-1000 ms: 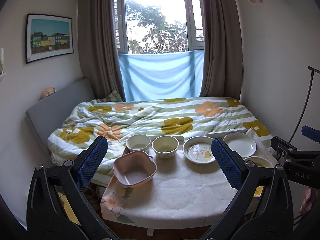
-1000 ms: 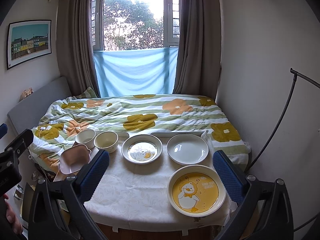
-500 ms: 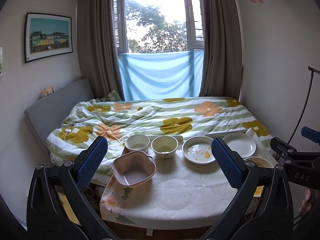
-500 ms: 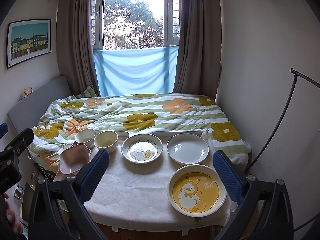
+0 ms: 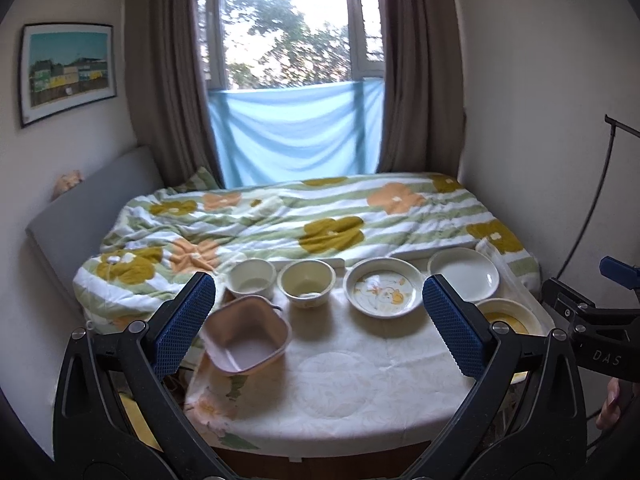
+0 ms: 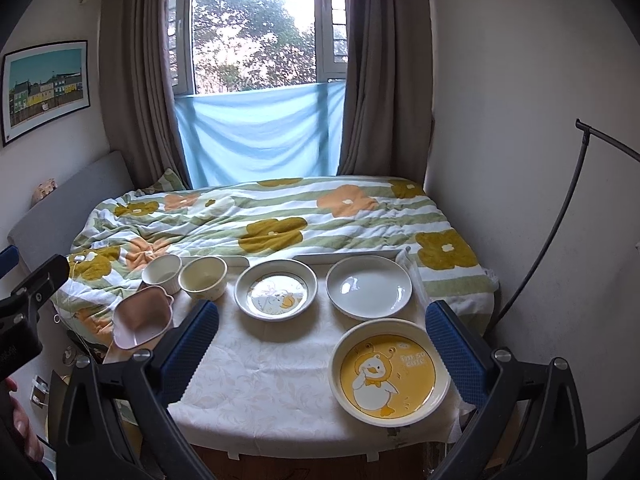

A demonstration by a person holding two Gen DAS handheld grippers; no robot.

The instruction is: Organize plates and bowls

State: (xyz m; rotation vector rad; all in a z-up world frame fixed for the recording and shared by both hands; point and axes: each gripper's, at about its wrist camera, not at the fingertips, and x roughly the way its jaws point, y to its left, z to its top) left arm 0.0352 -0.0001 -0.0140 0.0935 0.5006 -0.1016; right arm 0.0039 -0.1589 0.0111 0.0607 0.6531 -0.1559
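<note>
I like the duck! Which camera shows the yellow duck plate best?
The right wrist view: the yellow duck plate lies whole and near, duck drawing clear, between the open right tool. In the left wrist view only its rim peeks out behind a blue finger pad.

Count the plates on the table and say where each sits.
3: yellow duck plate at the near right, plain white plate behind it, small-duck plate left of that. None looks hidden.

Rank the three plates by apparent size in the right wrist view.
1. Yellow duck-print plate, which looks largest but is also nearest the camera, so its lead is unsure.
2-3. Plain white plate and cream plate with a small cartoon look about alike.
</note>
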